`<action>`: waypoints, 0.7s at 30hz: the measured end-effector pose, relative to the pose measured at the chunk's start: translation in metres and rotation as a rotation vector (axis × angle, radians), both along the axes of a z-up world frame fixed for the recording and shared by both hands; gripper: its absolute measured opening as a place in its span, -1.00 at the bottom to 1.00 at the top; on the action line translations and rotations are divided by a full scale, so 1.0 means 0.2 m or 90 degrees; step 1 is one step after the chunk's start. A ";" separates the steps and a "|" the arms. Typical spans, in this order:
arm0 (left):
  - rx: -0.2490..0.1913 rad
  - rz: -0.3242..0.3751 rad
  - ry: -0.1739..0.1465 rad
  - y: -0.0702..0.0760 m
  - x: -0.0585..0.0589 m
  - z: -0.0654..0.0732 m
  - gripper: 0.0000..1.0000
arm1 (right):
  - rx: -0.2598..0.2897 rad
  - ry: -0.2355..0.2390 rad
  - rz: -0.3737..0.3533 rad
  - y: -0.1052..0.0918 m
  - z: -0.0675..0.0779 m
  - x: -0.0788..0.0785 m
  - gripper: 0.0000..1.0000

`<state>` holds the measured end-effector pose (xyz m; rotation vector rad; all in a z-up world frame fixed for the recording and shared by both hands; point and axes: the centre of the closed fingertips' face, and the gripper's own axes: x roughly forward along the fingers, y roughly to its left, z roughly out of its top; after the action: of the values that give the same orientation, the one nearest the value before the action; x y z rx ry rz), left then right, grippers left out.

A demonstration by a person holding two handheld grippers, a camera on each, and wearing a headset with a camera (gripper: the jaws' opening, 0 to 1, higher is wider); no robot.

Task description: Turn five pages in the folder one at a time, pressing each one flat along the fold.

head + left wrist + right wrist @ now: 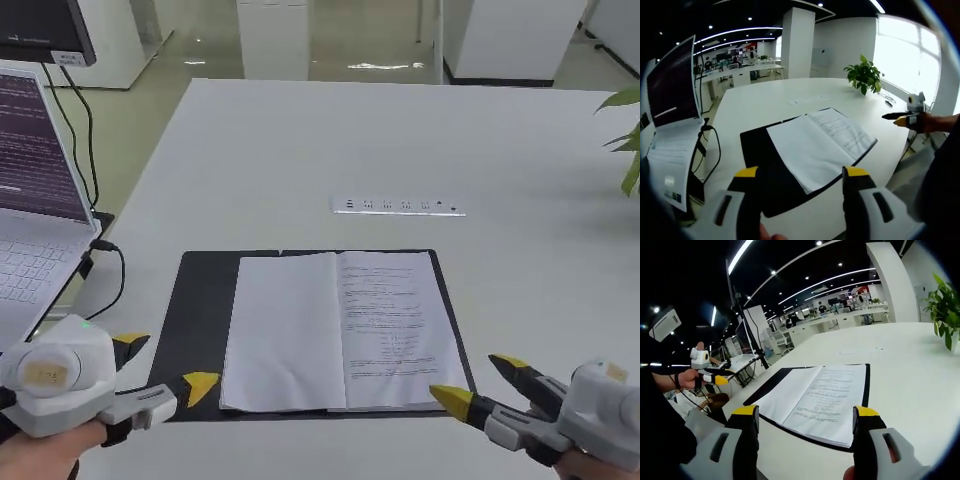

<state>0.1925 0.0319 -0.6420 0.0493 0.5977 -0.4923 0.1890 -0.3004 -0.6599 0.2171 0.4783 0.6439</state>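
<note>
Two open sheets lie in the black folder (200,330), lower centre of the head view, flat on the white surface (300,140). The printed page (390,320) on the right looks thin, light and floppy, probably clinging to its neighbours. Take its lower right corner, one sheet only. Your left gripper (165,365) and right gripper (480,383) hover with fingers wide, holding nothing. The stack's thickness is hidden, the print is too small to read, and your right gripper is cut off at lower right.
</note>
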 end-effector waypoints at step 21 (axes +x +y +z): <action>-0.002 -0.041 0.004 -0.25 0.12 -0.02 0.27 | 0.005 0.021 -0.034 -0.09 -0.06 -0.09 0.55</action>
<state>0.2161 -0.0177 -0.6452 0.0643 0.6035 -0.5565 0.1707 -0.3188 -0.6729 0.2473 0.5007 0.5899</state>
